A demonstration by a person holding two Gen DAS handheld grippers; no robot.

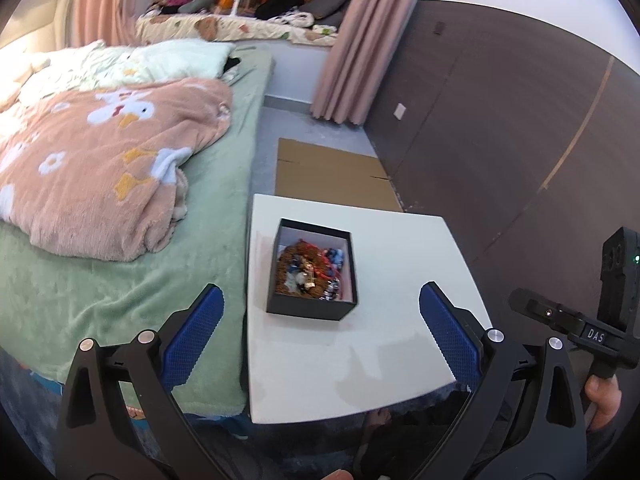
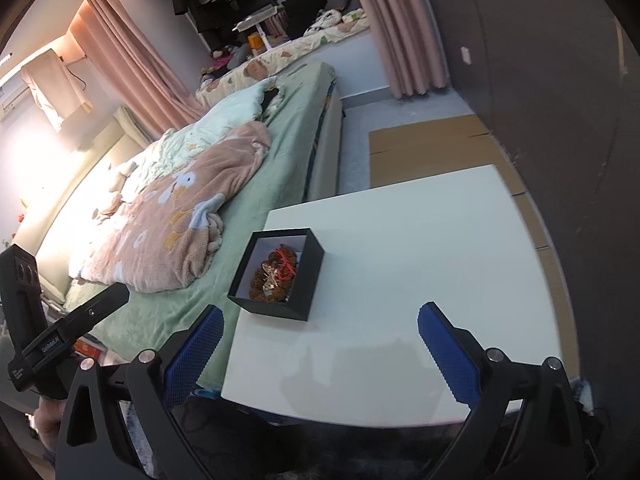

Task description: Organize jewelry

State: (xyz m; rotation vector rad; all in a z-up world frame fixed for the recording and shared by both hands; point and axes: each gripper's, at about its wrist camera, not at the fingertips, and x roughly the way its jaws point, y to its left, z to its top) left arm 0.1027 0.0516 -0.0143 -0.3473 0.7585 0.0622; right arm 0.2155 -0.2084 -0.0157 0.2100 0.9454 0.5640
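Observation:
A black open box (image 1: 310, 306) with a white lining stands on a small white table (image 1: 400, 264). It holds a tangle of jewelry (image 1: 310, 270): brown beads, red cord, gold and blue pieces. The box (image 2: 306, 280) and jewelry (image 2: 274, 274) also show in the right wrist view, at the table's (image 2: 420, 260) left side. My left gripper (image 1: 320, 336) is open and empty, held back above the table's near edge. My right gripper (image 2: 320, 344) is open and empty, also above the near edge. The right gripper's body (image 1: 600, 320) shows at the right of the left wrist view.
A bed (image 1: 132, 280) with a green sheet and a pink blanket (image 1: 100, 168) lies close to the table's left. Flat cardboard (image 1: 332, 172) lies on the floor behind the table. A dark panelled wall (image 1: 500, 140) runs along the right.

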